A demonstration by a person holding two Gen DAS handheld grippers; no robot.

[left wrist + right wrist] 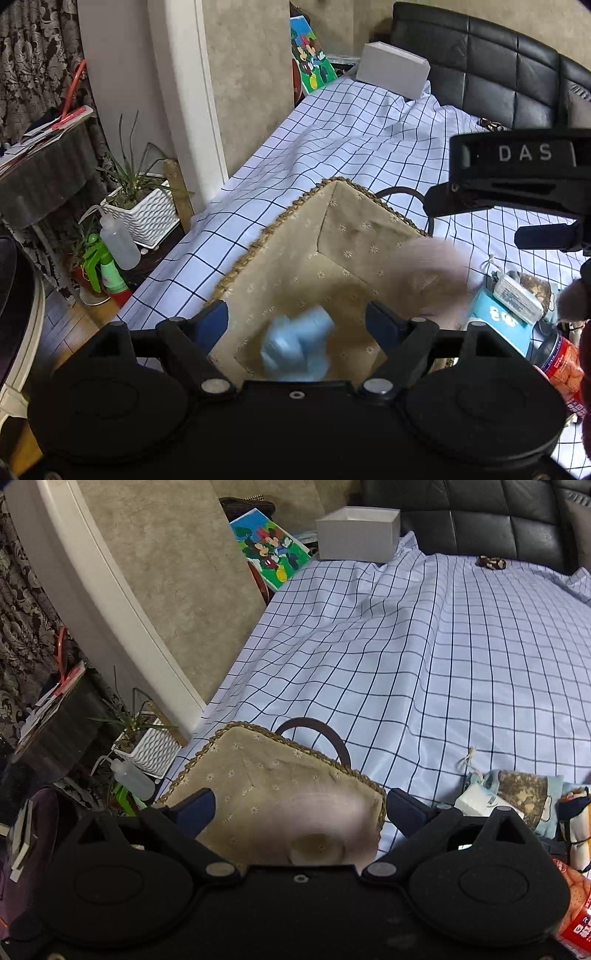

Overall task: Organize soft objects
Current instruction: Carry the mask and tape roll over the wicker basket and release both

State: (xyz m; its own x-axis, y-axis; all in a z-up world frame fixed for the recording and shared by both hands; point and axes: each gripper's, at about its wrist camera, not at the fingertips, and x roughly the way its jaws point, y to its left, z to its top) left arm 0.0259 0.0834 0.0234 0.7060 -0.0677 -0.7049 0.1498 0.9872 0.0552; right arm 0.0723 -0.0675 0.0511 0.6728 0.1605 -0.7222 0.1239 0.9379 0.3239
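Your left gripper [295,317] is hanging spread over the basket [332,236], the blue soft thing [295,345] blurring below it inside; your right gripper [300,808] is gaping above the pinkish one [325,823], at the basket's right edge.

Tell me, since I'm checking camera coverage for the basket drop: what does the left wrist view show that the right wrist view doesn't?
Only the left wrist view shows a blurred light blue soft item inside the basket, between the left gripper's open jaws, plus the other gripper's body marked DAS.

Only the right wrist view shows the right gripper, jaws wide open, with a blurred pinkish soft item below.

Both show the lined basket, checked sheet, white box and cartoon picture.
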